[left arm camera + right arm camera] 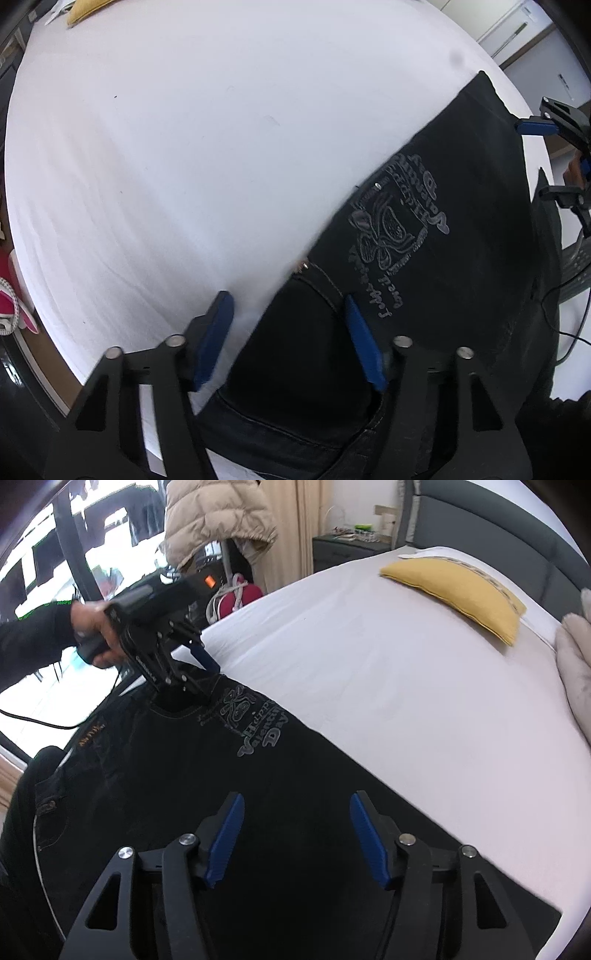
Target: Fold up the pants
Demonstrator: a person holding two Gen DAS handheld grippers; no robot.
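**Both grippers over the pants, neither pinching cloth**

While both grippers point down at the bed, the black denim pants [229, 775] with grey printed lettering lie flat along the near edge of the white bed sheet [388, 686], waistband end hanging over the near corner.

Left gripper [286, 339], black linkage with blue pads: jaws partly apart. It sits over the pants' long edge next to the bare sheet. One blue pad [214, 339] is over white sheet, the other over black denim near the pocket seam, so that edge runs between the jaws. Pads not seen pressing on cloth. In the right wrist view the same gripper is gripped by a hand [96, 635] in a dark sleeve, tips down at the pocket area just beside the print; can't tell contact from there.

Right gripper [297, 834], same build: jaws partly apart, both blue pads over plain black denim further along the leg. Nothing clamped between them.

A mustard-yellow cushion [454, 594] lies near the far edge of the sheet, well apart from the pants. A beige puffer jacket [218, 517] hangs beyond the bed.
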